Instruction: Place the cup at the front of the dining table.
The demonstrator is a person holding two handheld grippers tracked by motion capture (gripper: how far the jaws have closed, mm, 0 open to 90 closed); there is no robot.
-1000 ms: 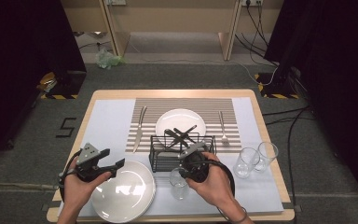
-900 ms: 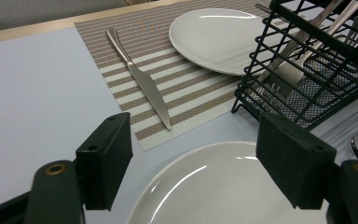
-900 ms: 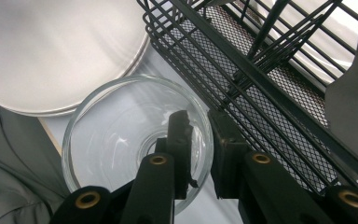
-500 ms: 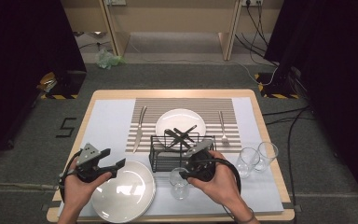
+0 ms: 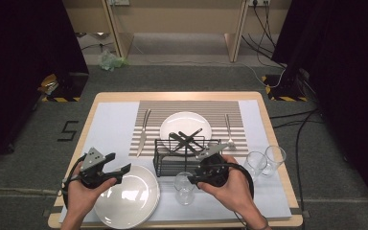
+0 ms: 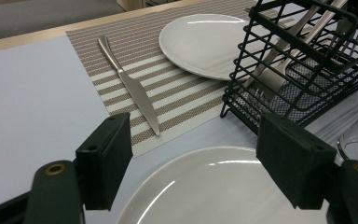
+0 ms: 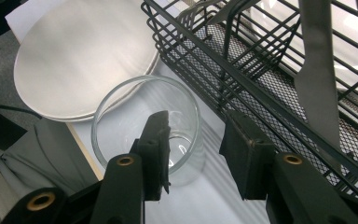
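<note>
Right gripper view first: the right gripper [image 7: 193, 154] has its fingers apart, and they have just been opening. The near wall of a clear glass [image 7: 144, 133] stands between them, with one finger [image 7: 156, 149] inside the rim and the other outside, toward the black wire basket [image 7: 261, 88]. No pad presses on the glass that I can make out (I judge it freshly let go). From the fingers, the glass bowl lies at about 10 o'clock, its long axis upright on the tabletop [image 5: 120, 129].

Seen from the high view, the glass [image 5: 184, 188] stands at 6 o'clock of the basket [image 5: 179, 155], just beside the near plate [image 5: 127, 195], and the right gripper [image 5: 202, 178] is plainly the nearer one. The left gripper [image 6: 193, 163] hovers over that plate's rim, fingers wide apart and holding nothing.

Farther out, two more glasses [image 5: 264, 160] stand at 3 o'clock of the basket. Whether the far finger brushes the glass is hard to tell through the clear wall, and the base is partly hidden by the fingers.
</note>
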